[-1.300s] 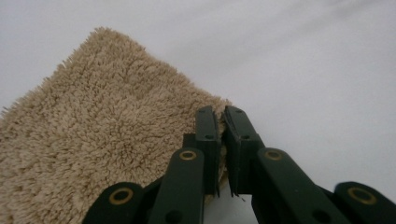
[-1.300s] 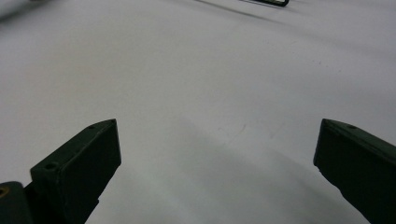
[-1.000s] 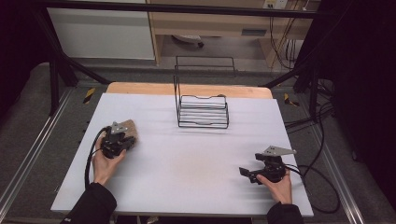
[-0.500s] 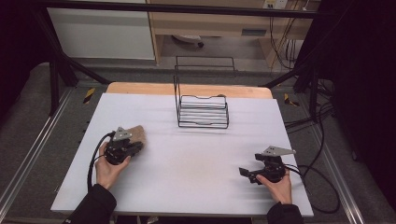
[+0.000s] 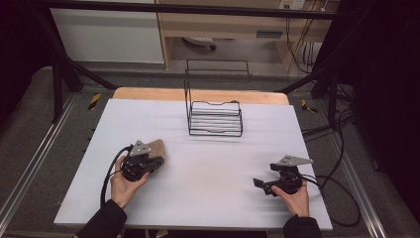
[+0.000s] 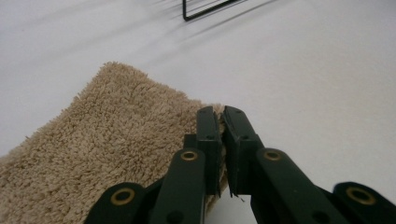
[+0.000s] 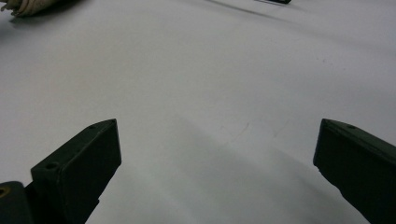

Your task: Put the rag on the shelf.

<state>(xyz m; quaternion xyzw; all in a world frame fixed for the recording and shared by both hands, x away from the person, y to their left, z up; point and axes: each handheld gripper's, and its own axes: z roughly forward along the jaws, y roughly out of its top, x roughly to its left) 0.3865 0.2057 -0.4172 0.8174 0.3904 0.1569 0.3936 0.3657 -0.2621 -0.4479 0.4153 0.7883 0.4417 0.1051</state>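
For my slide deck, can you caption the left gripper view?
Left gripper pinching the edge of a tan towel on the white table.

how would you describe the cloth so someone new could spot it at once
Start at the white table, then go to its left side, in front of the black wire rack. The cloth is tan and fuzzy, the one soft thing there, pinched at its edge by the left gripper.

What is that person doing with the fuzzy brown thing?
A person holds a claw in each hand at a white table. The left claw is pinched shut on the edge of a fuzzy tan cloth lying on the table. The right claw rests open over bare table, holding nothing. A black wire rack stands at the far side.
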